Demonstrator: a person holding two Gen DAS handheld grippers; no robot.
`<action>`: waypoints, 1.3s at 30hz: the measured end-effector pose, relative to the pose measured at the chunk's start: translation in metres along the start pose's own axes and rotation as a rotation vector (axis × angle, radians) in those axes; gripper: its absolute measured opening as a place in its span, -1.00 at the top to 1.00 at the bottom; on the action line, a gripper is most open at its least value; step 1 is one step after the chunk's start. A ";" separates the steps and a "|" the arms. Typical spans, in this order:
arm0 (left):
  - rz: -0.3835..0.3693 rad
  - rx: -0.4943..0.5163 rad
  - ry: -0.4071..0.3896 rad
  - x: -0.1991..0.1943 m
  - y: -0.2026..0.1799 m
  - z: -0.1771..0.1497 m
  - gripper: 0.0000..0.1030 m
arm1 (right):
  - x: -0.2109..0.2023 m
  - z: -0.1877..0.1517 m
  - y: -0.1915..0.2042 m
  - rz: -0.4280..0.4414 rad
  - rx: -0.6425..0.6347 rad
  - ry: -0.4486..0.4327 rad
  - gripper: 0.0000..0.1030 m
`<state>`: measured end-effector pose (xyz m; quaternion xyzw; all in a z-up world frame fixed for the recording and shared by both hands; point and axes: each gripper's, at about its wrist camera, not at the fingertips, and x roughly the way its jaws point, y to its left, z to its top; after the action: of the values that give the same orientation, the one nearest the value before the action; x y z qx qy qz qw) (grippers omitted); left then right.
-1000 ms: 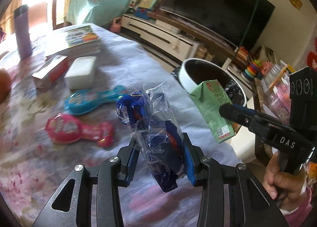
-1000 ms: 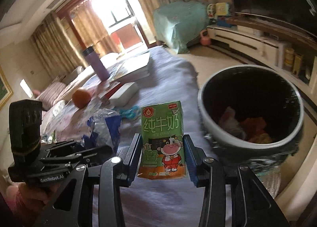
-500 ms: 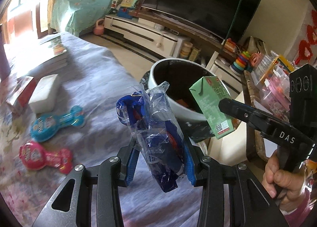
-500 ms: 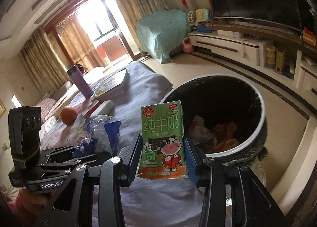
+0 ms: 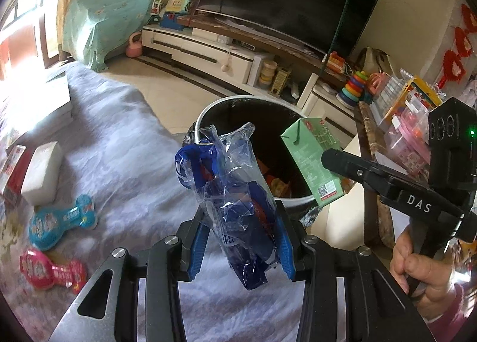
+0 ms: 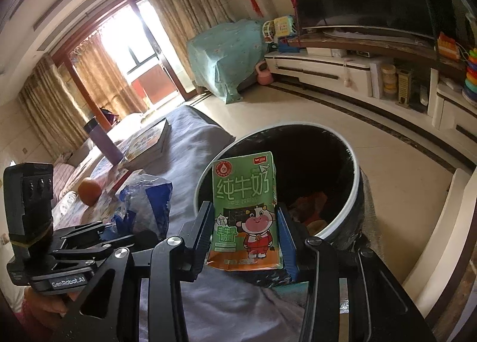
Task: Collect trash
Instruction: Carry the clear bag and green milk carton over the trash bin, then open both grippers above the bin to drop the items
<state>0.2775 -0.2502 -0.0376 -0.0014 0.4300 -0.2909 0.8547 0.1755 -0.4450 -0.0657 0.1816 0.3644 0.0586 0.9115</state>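
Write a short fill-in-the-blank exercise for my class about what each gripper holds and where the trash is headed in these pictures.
1. The right gripper is shut on a ____ milk carton.
2. The left gripper is shut on a crumpled blue and clear plastic ____.
3. Both grippers hold their trash near a round ____ with a white rim.
4. On the bedspread, a blue toy lies beside a ____ one of the same shape.

Missing words: green; wrapper; bin; pink
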 end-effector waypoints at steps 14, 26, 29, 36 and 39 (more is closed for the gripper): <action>-0.010 0.024 0.038 0.037 -0.008 0.036 0.23 | 0.012 0.021 -0.023 -0.038 0.026 0.007 0.18; -0.017 0.011 0.079 0.069 -0.006 0.060 0.21 | 0.024 0.036 -0.032 -0.060 0.026 0.022 0.18; -0.017 0.013 0.088 0.075 -0.007 0.065 0.21 | 0.030 0.036 -0.035 -0.060 0.037 0.036 0.18; 0.001 0.019 0.098 0.087 -0.007 0.072 0.12 | 0.037 0.038 -0.041 -0.064 0.054 0.055 0.18; 0.008 0.007 0.100 0.087 -0.009 0.073 -0.05 | 0.039 0.038 -0.044 -0.062 0.063 0.065 0.12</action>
<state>0.3669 -0.3189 -0.0537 0.0181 0.4711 -0.2887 0.8333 0.2291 -0.4872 -0.0815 0.1971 0.4009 0.0249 0.8943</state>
